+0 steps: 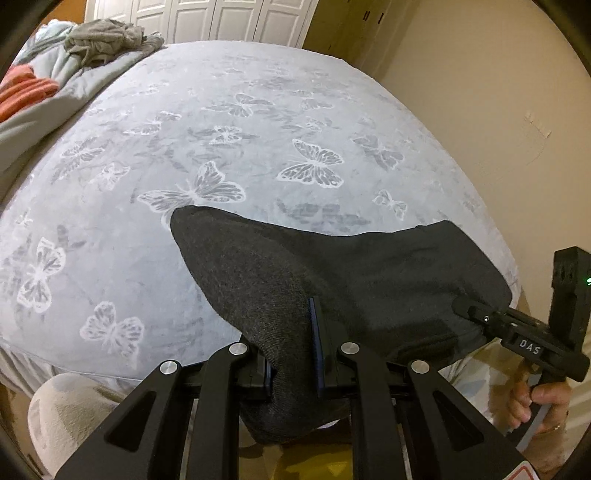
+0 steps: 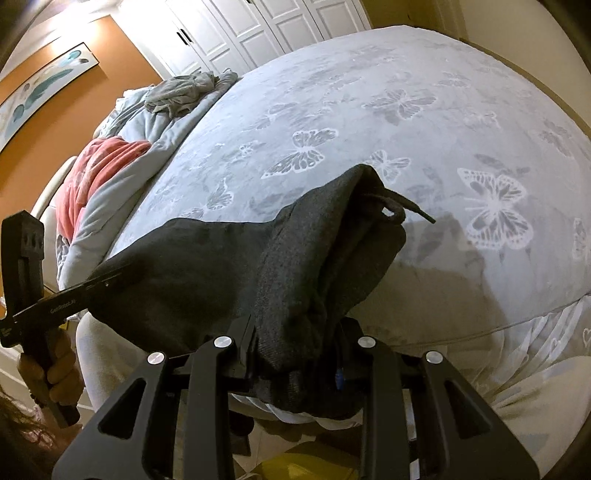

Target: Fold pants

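Dark grey pants (image 1: 332, 273) hang stretched between my two grippers above the near edge of the bed. My left gripper (image 1: 295, 354) is shut on one end of the cloth, which bunches between its fingers. In the right wrist view, my right gripper (image 2: 295, 347) is shut on the waistband end of the pants (image 2: 229, 266), where a dark drawstring (image 2: 402, 210) sticks out. The right gripper also shows in the left wrist view (image 1: 469, 310), pinching the cloth's right corner. The left gripper shows at the left of the right wrist view (image 2: 99, 284).
The bed has a pale blue butterfly blanket (image 1: 240, 129). A rumpled grey duvet (image 1: 55, 92), a grey garment (image 1: 107, 37) and an orange cloth (image 1: 26, 88) lie at its far left. White closet doors (image 1: 221, 18) stand behind. A beige wall (image 1: 498, 110) is at the right.
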Available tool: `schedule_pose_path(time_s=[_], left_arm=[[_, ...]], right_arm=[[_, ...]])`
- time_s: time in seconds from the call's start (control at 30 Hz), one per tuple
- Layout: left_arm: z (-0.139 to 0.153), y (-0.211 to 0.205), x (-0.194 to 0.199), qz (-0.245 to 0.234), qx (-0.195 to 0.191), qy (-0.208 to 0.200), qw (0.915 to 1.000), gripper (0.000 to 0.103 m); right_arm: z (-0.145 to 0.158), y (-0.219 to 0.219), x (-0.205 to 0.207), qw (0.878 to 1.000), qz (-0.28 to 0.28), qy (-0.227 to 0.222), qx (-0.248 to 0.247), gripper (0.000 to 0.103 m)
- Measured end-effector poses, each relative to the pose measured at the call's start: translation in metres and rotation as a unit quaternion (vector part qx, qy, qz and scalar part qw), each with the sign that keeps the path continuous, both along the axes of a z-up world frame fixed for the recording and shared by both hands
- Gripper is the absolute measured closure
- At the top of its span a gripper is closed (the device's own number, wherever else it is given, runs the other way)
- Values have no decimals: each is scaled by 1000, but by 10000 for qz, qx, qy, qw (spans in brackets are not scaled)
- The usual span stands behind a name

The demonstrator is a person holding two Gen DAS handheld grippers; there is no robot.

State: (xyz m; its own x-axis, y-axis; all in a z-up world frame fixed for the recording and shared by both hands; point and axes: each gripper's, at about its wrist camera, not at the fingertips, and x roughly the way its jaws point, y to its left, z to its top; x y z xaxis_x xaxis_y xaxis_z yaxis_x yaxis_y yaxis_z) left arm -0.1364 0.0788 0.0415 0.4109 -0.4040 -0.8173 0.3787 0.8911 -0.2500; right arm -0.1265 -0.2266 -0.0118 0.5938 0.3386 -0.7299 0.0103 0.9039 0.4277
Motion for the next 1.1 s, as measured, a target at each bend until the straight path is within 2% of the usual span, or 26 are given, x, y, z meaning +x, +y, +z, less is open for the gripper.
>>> schedule_pose_path(time_s=[0.2,0.4,0.5,0.6,0.63,0.67,0.7,0.77,0.8,0.83,0.9,1.0,1.1], left_arm=[[2,2,-11,27,129,-22,9999,91],[2,7,-15,67,49,-4,10000,91],[20,10,-13,35,-112,-261,9996,91],[45,19,-8,113,-379,-798,9960,90],[46,21,-5,142,-423,-902,9949,89],[42,22,0,214,-430,-978,9940,81],[34,24,6,337,-406,-1003,9936,80],[-6,25,24,615,-255,-726,9951,60],[-26,25,30,766,-42,-527,9957,60],[-52,28,36,1013,329,-226,9941,60],[-65,36,34,1171,353,-44,9925,60],[-53,46,24,1335,-49,-147,9909,58],[-32,26,15,1012,-106,-498,9936,45]], right_arm=[[4,8,-8,10000,14,-35,-76,75],[8,10,-9,10000,-9,-63,-77,75],[32,11,-7,9990,26,-426,-141,75],[52,8,-3,9965,-15,-830,-129,75],[52,5,2,9956,-45,-918,-151,74],[44,0,9,9956,-116,-914,-150,71],[32,-6,15,9965,-202,-802,-147,64],[-13,-24,32,9980,-576,-79,-251,55],[-27,-31,34,9962,-785,181,-342,55],[-39,-39,31,9930,-1034,375,-439,54],[-39,-48,18,9942,-1055,155,-141,54],[-23,-42,17,9950,-945,-62,-320,52],[-26,-27,34,9975,-591,-40,-385,54]])
